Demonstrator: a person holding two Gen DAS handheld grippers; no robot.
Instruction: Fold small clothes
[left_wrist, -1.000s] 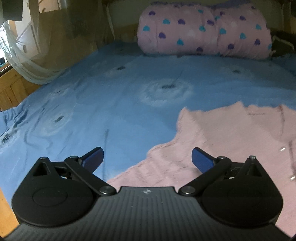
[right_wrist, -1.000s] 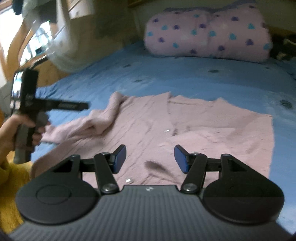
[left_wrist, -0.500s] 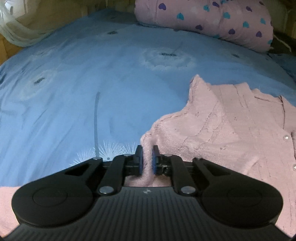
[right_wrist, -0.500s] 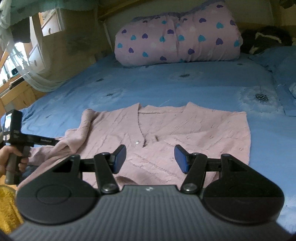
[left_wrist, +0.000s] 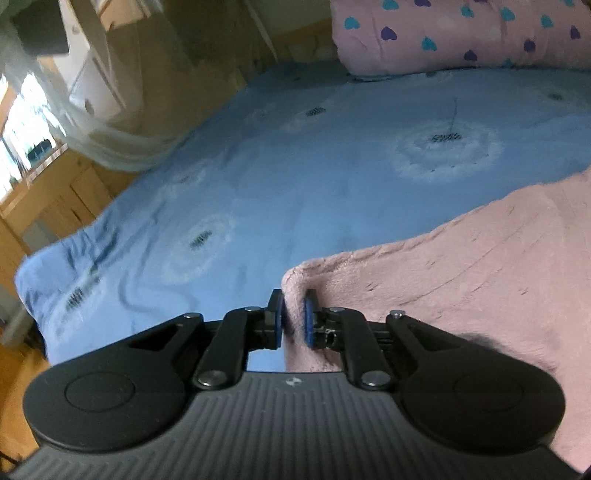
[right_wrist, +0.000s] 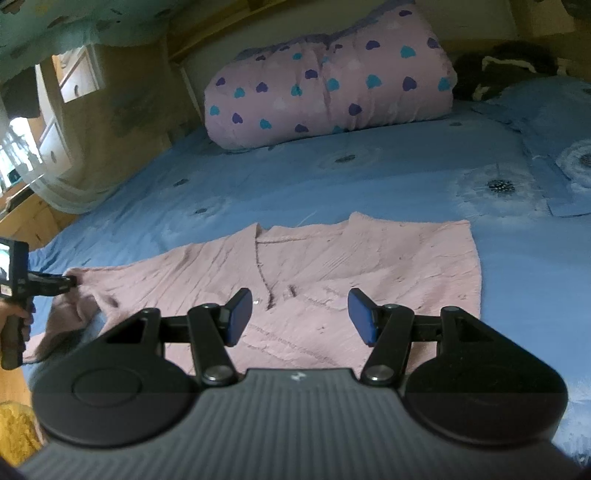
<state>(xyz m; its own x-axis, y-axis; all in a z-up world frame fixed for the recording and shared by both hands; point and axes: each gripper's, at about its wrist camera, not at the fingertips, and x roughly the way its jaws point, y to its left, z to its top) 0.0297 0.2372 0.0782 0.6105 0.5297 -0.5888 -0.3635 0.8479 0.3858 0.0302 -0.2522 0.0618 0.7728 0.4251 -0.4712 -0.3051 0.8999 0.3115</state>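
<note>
My left gripper (left_wrist: 293, 318) pinches only a thin edge of the pink cardigan's (right_wrist: 332, 273) sleeve at 9 o'clock on the blue bedsheet (right_wrist: 369, 177); I judge a tug could slip it free. A second ago its jaws were wide, nothing between them. My right gripper (right_wrist: 300, 314) hangs half-open, empty, over the cardigan.

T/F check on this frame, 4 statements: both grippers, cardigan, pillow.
1. The left gripper is shut on the cardigan's sleeve edge. True.
2. The right gripper grips the cardigan. False: its jaws stand open above the cloth, nothing between them.
3. The heart-print pillow lies on the cardigan. False: it sits apart at the far end of the blue sheet.
4. The cardigan lies front up, neckline towards the pillow. True.
</note>
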